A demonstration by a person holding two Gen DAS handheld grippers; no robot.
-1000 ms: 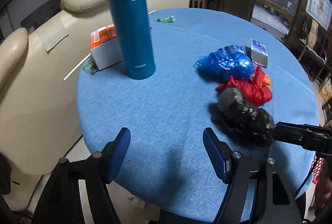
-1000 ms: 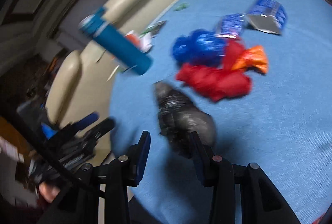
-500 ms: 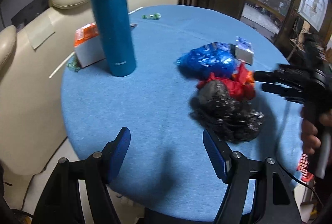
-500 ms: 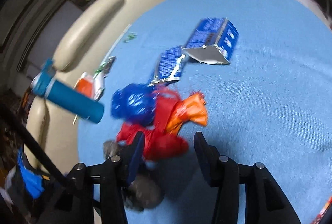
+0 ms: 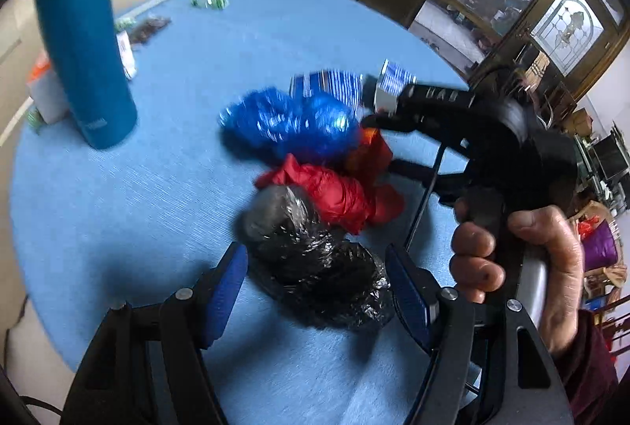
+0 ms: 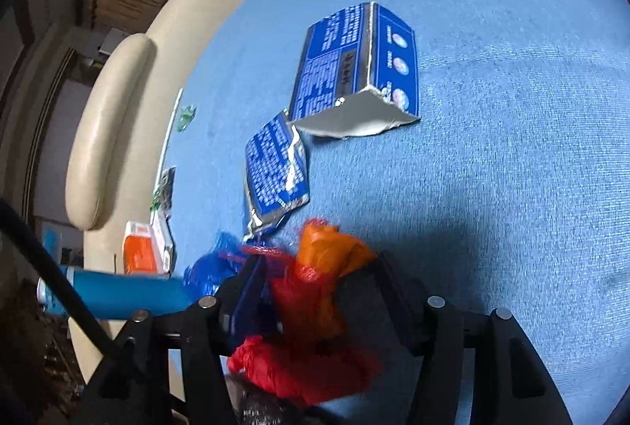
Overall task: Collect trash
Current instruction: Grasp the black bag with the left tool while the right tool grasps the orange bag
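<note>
From the left wrist view, the left gripper (image 5: 315,281) stands released, its blue pads apart with the black bag (image 5: 315,267) lying on the table (image 5: 138,208) between and just ahead of them. Neither pad presses on the crinkled plastic. The bag's long axis runs from near the right pad up and away toward the left, slanted across the line between the pads, so the fat end sits closest to the right pad. Just beyond it, touching, lies the red bag (image 5: 334,192), and beyond that the blue bag (image 5: 291,125). The right gripper (image 5: 378,145), held in a hand (image 5: 519,255), reaches in from the right side with its fingers on either side of the red and orange plastic. A tall blue bottle (image 5: 82,51) stands well apart at the left.

From the right wrist view, the right gripper (image 6: 315,291) has just been opening, and the orange bag (image 6: 327,259) and the red bag (image 6: 299,362) bunch up between its jaws. The plastic fills the gap, but whether the pads press on it I cannot tell. Ahead on the cloth lie a torn blue packet (image 6: 275,169) and a torn blue box (image 6: 358,62), near each other and clear of the fingers.

By my reading, each hand is nearest its own bag: left for black, right for red and orange.
</note>
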